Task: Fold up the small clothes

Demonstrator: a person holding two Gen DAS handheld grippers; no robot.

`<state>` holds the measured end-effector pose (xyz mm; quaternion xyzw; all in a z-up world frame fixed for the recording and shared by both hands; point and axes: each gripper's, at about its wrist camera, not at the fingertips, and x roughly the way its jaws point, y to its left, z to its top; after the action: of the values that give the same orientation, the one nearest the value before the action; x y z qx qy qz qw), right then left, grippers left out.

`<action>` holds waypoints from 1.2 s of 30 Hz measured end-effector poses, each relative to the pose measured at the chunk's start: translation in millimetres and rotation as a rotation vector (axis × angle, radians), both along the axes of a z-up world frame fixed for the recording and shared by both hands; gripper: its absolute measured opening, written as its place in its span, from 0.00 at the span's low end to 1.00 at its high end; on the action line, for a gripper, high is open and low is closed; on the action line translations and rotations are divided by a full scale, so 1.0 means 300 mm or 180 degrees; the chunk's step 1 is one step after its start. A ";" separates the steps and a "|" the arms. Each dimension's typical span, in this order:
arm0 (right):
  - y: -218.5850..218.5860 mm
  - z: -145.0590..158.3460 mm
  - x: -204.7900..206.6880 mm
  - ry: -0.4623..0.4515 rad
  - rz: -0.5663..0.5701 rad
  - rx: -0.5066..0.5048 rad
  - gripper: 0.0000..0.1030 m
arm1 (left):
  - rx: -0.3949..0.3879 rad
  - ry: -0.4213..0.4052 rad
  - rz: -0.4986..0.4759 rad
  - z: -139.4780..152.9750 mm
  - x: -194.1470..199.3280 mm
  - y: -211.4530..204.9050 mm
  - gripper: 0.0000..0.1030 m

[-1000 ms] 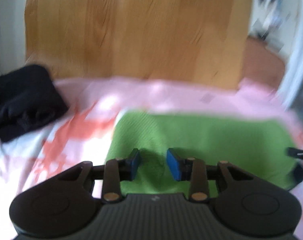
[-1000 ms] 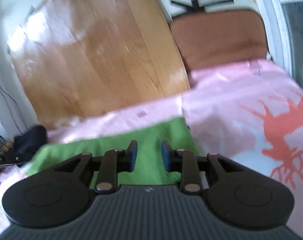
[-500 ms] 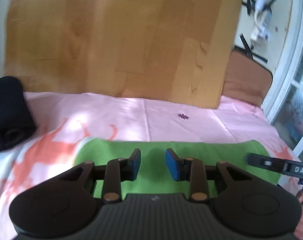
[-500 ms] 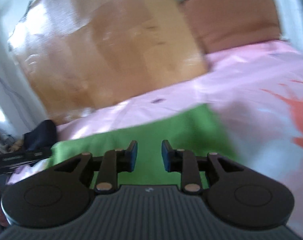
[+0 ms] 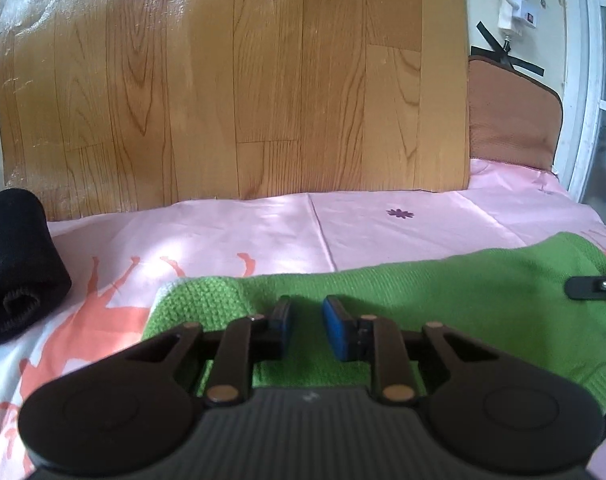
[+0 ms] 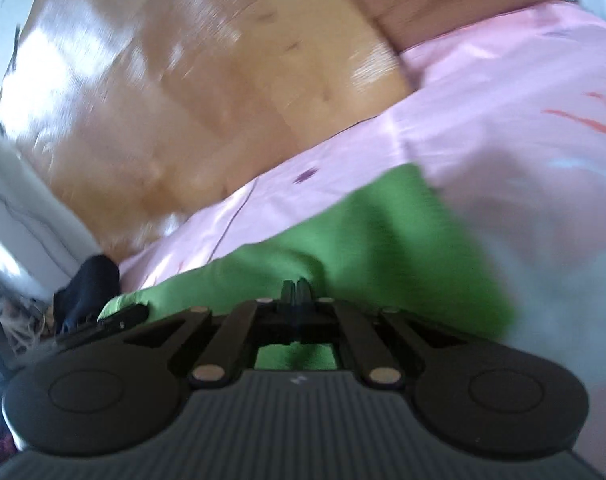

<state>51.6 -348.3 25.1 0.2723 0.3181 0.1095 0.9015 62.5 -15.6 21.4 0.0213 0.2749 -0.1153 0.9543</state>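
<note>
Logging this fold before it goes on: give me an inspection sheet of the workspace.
Surface: pink sheet with orange animal prints, lightly creased.
Job's things: green knit garment spread flat on the sheet.
Clutter: rolled black garment at the sheet's left edge, apart from the green one.
Grippers: left gripper has just been closing, a gap still between its blue pads, over the green knit with none seen pinched; right gripper has just closed, jaws together at the green knit, blur hides whether fabric is pinched.
Cables: white power strip with lead on the wall.
Surroundings: wood-grain panel upright behind the sheet; brown cushion beside it.
</note>
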 end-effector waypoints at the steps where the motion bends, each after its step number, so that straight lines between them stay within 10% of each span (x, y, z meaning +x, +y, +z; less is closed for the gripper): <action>1: -0.003 0.003 -0.018 -0.0029 -0.0036 -0.0017 0.00 | -0.0021 0.0002 -0.0006 0.000 0.001 0.004 0.20; 8: -0.025 0.041 -0.099 -0.0062 -0.0287 -0.0122 0.07 | -0.0187 0.0013 -0.0052 0.004 -0.010 0.030 0.23; 10: -0.067 0.066 -0.145 -0.0146 -0.0419 -0.0051 0.18 | -0.0271 0.0000 -0.0063 0.008 -0.015 0.041 0.25; 12: -0.124 0.077 -0.186 -0.0142 -0.0661 0.0020 0.53 | -0.0345 -0.0010 -0.0052 0.015 -0.023 0.048 0.27; 14: -0.177 0.067 -0.210 -0.0074 -0.0766 0.0180 0.56 | -0.0474 0.0012 -0.0065 0.029 -0.032 0.055 0.28; 23: -0.219 -0.022 -0.202 0.0347 -0.0644 0.0823 0.59 | -0.1282 0.0389 -0.0612 0.069 -0.071 0.012 0.26; 30: -0.150 -0.013 -0.161 0.0354 -0.0541 0.0676 0.57 | -0.0776 0.0549 -0.0707 -0.042 -0.056 -0.113 0.19; 33: -0.124 -0.042 -0.127 0.0568 -0.0391 0.0766 0.24 | -0.0554 0.0478 -0.0714 -0.041 -0.072 -0.147 0.20; 36: -0.108 -0.012 -0.127 0.0540 -0.0380 0.0892 0.21 | -0.0665 0.0592 -0.0702 -0.034 -0.069 -0.127 0.20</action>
<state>13.6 -380.6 21.5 0.4220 0.3579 0.0757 0.8295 41.9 -53.7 11.3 -0.0588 0.3445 -0.2487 0.9033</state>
